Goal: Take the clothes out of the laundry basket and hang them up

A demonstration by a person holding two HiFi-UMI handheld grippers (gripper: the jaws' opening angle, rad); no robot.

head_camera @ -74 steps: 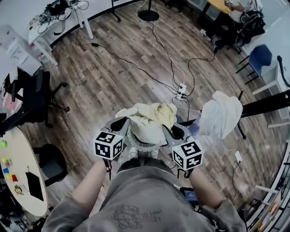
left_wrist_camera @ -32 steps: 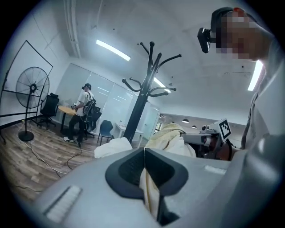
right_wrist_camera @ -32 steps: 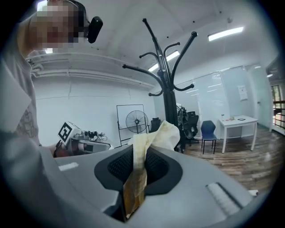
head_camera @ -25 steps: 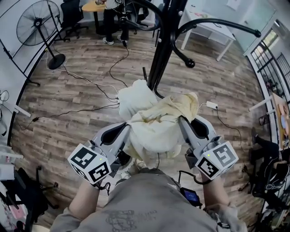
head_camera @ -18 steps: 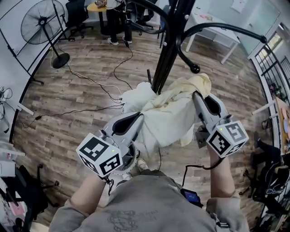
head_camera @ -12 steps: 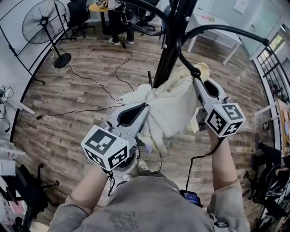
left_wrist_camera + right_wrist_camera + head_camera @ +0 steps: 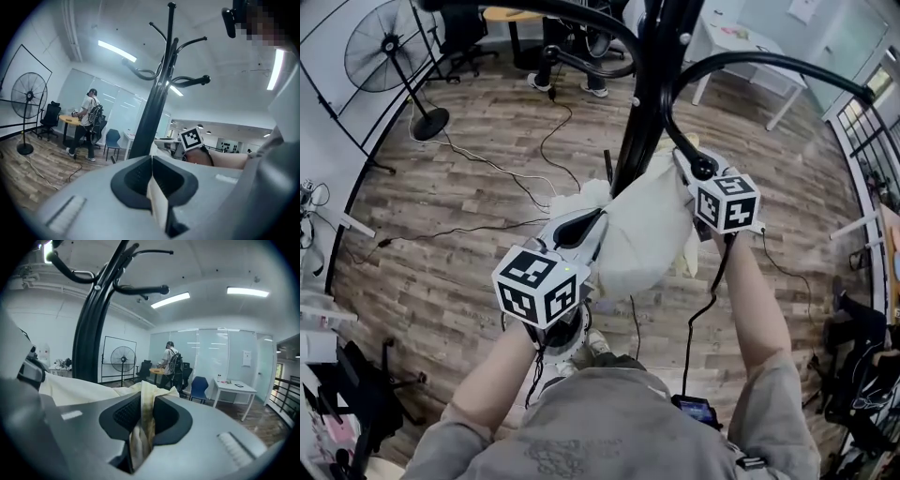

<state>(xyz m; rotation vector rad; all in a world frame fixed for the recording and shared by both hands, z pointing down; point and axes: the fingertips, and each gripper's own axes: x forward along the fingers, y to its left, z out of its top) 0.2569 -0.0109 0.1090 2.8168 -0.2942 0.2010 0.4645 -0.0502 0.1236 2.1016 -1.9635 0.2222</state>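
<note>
Held the cream garment (image 7: 649, 234) stretched between both claws: a thin fold clenched in the left gripper (image 7: 153, 187), a thicker bunch in the right gripper (image 7: 140, 427). Had lifted the right end beside the coat stand (image 7: 652, 84) hook (image 7: 703, 169) since a moment earlier.

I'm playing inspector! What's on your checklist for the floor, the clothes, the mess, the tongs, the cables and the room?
Surface: wood floor; no table under the work.
Job's things: cream garment held up against the black coat rack, close to a hook knob.
Clutter: nothing seen by the rack.
Grippers: left tongs shut on a thin edge of the garment; right tongs shut on a bunched fold.
Cables: black floor cables snake across the boards; another cable hangs from the right tongs.
Surroundings: standing fan, white table, a person at a desk.
</note>
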